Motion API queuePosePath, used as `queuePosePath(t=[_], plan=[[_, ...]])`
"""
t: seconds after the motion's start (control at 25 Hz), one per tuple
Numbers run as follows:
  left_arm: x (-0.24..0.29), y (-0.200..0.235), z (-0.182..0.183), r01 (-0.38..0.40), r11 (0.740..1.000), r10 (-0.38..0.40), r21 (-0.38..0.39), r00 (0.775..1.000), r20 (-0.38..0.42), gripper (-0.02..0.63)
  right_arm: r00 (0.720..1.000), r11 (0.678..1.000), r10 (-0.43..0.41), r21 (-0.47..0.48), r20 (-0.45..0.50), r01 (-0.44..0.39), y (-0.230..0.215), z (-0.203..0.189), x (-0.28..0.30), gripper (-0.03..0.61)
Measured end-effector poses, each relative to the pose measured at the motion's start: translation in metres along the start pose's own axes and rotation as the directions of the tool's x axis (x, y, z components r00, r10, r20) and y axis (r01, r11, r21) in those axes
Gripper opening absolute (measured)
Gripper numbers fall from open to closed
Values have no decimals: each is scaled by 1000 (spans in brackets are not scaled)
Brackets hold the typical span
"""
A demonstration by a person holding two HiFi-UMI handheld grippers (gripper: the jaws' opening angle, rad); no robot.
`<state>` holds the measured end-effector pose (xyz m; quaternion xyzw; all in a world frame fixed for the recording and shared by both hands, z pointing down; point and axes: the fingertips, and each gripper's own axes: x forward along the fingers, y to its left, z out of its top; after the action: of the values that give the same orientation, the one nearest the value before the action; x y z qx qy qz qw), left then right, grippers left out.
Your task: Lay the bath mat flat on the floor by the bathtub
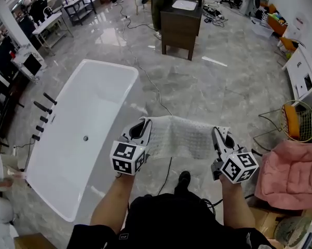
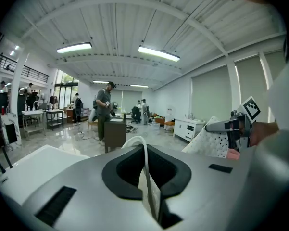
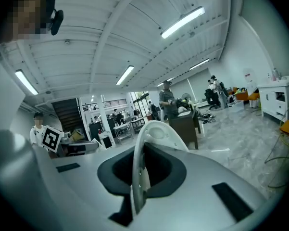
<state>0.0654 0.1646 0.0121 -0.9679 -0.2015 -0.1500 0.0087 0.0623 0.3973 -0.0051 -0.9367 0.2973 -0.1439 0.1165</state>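
The bath mat (image 1: 181,136) looks limp and dotted with small holes; the bathtub (image 1: 91,105) is smooth, glossy white; the floor (image 1: 233,87) is polished, reflective grey stone-look tile.

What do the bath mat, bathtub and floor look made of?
Seemingly: bath mat, soft white rubber or plastic, since it sags and is dotted with small holes; bathtub, glossy white acrylic or ceramic, smooth and moulded; floor, polished grey marble-look tile, veined and reflecting lights.

1 bath mat (image 1: 182,137), 1 bathtub (image 1: 96,100), 2 claws (image 1: 145,123) (image 1: 217,132), 1 cabinet (image 1: 179,26).
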Motion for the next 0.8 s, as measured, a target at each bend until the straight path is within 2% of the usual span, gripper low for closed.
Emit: queuePosePath(t=[0.2,0.4,0.56,0.8], plan=[[46,2,19,-95,995,95,-34,995,1,15,994,995,101,-13,-39,-102,-41,26,39,18],[69,10,17,-180,983,180,-38,984,-19,15,978,981,194,-10,-72,-196,-62,31,85,18],[64,50,12,-268,961,266,-75,963,-27,15,955,959,281,-9,-100,-283,-46,37,137,18],[45,133,4,-399,906,400,-142,916,-22,15,898,909,404,-32,-173,-415,6,39,230,18]])
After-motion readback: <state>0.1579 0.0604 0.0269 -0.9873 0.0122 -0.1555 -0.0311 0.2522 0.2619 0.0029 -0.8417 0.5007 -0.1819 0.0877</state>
